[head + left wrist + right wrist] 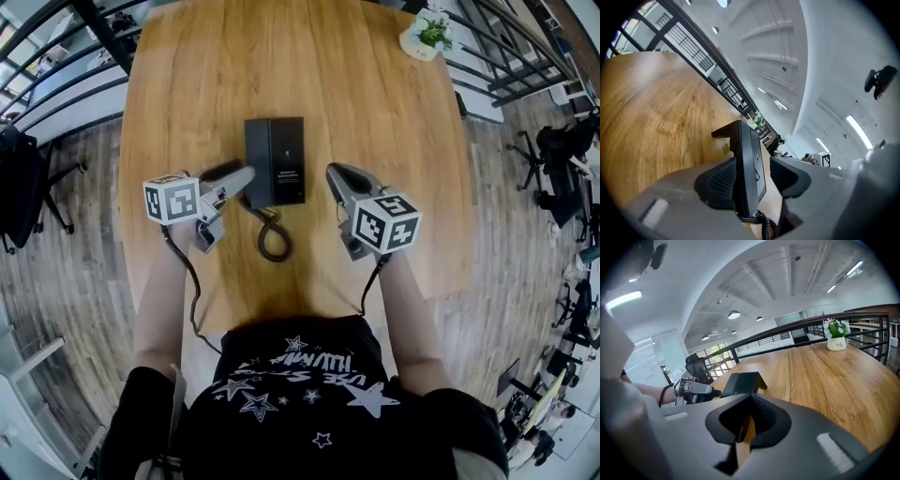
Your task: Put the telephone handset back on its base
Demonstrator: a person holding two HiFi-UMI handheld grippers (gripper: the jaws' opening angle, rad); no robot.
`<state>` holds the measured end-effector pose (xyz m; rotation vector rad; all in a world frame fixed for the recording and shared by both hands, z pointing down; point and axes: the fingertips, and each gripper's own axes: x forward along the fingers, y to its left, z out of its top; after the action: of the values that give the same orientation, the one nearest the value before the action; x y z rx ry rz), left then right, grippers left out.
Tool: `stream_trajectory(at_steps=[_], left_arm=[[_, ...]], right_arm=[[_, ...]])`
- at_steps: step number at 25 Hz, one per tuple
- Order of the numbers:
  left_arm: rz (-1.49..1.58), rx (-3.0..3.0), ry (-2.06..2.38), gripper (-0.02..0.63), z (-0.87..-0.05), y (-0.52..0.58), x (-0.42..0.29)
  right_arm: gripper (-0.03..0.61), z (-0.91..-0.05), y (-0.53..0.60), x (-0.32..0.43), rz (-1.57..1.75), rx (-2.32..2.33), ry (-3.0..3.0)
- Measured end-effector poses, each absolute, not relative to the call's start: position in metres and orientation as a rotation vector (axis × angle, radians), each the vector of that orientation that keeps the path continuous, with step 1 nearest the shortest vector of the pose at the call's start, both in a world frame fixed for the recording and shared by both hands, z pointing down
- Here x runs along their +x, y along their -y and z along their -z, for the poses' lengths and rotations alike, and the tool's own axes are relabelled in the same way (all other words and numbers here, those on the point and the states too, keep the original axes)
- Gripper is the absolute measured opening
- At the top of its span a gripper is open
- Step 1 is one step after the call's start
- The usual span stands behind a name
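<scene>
A black telephone base (286, 159) lies mid-table, and the handset (257, 155) rests along its left side. The coiled cord (273, 236) loops toward me. My left gripper (242, 178) is at the handset's near end. In the left gripper view the handset (749, 164) stands between the open jaws of the left gripper (752, 180), and a gap shows at the right pad (787, 176). My right gripper (336, 174) hovers just right of the base, shut and holding nothing. The right gripper (749, 420) looks toward the phone (740, 383).
The wooden table (375, 112) carries a small potted plant (427, 36) at its far right corner. Black railings run beyond the table's far edges. Office chairs (23, 183) stand on the floor to the left and right.
</scene>
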<state>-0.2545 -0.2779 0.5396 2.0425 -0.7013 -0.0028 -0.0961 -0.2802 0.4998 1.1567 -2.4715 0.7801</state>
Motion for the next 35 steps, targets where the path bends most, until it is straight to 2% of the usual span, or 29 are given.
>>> stream_trajectory(at_steps=[9,21,35], left_arm=[[0.034,2.068,0.838,0.224,-0.505,0.223,-0.252],[0.085,2.065,1.039,0.224,-0.469,0.16,-0.199],[0.245,2.027,1.304,0.223,-0.435,0.083,-0.17]], right_arm=[[0.002,-0.468,0.26,-0.089,-0.748,1.092,2.576],[0.002,-0.439,0.233,-0.057,-0.718,0.9,2.721],[0.002,-0.433,0.191,-0.061,-0.662,0.533,2.814]])
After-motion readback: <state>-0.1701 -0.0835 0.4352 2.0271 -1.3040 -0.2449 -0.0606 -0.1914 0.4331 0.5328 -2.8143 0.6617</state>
